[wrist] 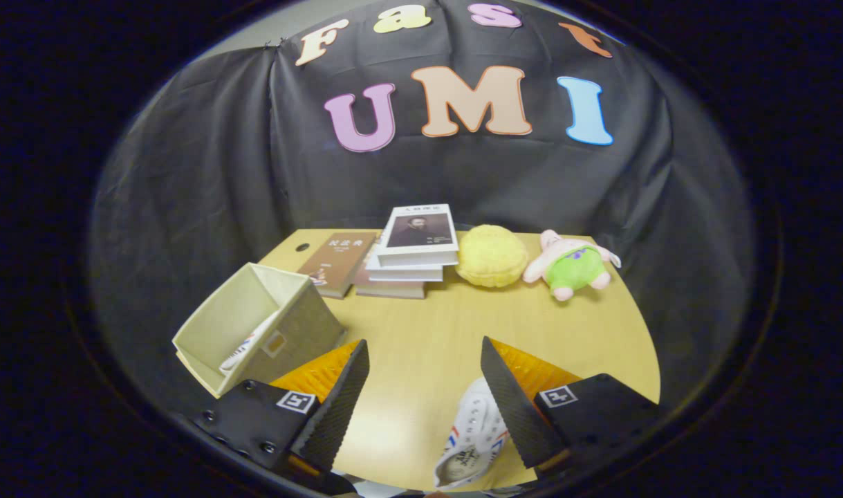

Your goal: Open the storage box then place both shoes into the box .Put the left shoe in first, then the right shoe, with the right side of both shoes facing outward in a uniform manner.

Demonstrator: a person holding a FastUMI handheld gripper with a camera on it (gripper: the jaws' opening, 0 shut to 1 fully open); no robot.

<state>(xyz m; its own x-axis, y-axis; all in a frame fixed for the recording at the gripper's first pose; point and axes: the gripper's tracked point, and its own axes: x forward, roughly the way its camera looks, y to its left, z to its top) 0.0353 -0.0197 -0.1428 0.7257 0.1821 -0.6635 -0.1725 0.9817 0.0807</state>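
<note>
The hand-held gripper hangs over the table, fingers spread wide with nothing between them. A white shoe lies on the table right against the right finger's inner side. Left of the fingers sits the storage box, open, with the other shoe inside. Beyond the box: a book stack, yellow cushion, plush toy.
</note>
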